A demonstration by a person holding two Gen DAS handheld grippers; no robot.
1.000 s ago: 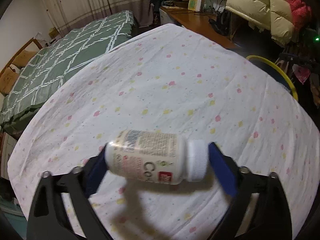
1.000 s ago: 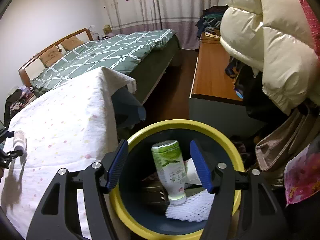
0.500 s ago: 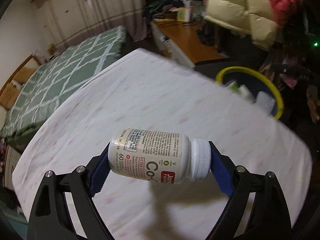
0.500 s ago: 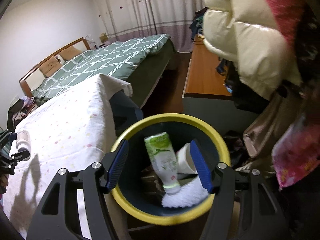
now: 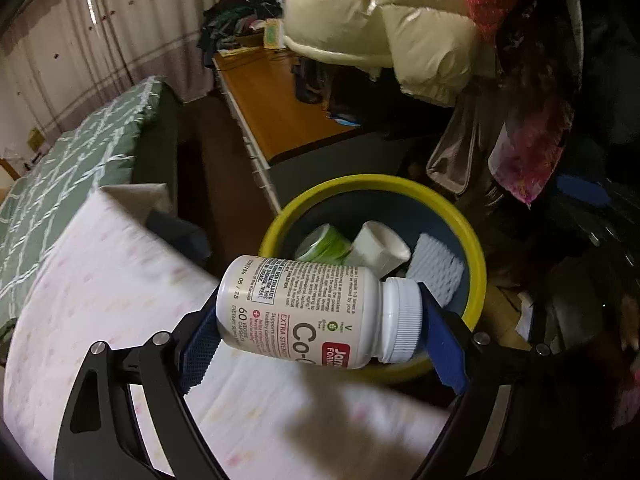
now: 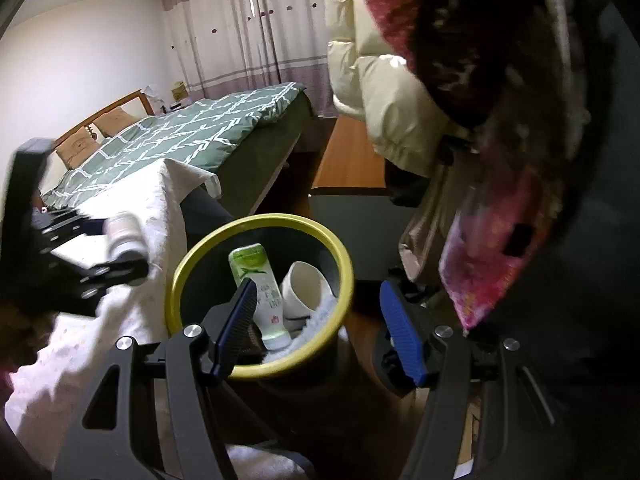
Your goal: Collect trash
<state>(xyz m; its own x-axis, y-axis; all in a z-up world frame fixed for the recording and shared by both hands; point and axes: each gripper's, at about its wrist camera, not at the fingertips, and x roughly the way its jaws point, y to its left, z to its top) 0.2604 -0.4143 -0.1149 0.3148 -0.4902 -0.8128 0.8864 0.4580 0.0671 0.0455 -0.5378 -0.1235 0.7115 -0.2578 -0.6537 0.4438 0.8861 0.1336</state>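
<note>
Left claw [image 5: 320, 320] was clamped end to end on a white pill bottle [image 5: 316, 312]: one blue pad on its base, the other on its ribbed cap. The bottle lay sideways in the air, label up, just short of the bin [image 5: 476, 256] and overlapping its near rim in the left wrist view. Under it was the desk [image 5: 100, 280], covered w/ a dotted white cloth, right beside the bin.

The bin had a yellow rim and dark inside. In it already: a green drink bottle [image 6: 260, 280], a white paper cup [image 6: 304, 288], and white foam netting [image 5: 436, 268].

Right claw [image 6: 316, 320] was wide apart and empty, hanging over the near side of the bin. The right wrist view showed the left claw and pill bottle blurred, left of the bin, approx. level w/ its rim.

Beyond the bin: a bed [image 6: 192, 132] w/ a green checked quilt, and a cream puffer coat [image 5: 380, 24] hanging above.

Step in hand, as I judged it: carrying the pill bottle to the bin. Next move would call for bringing the bottle fully over the bin's mouth, then parting the left claw to drop it. Risk: let go too soon and it could hit the rim and bounce out.
</note>
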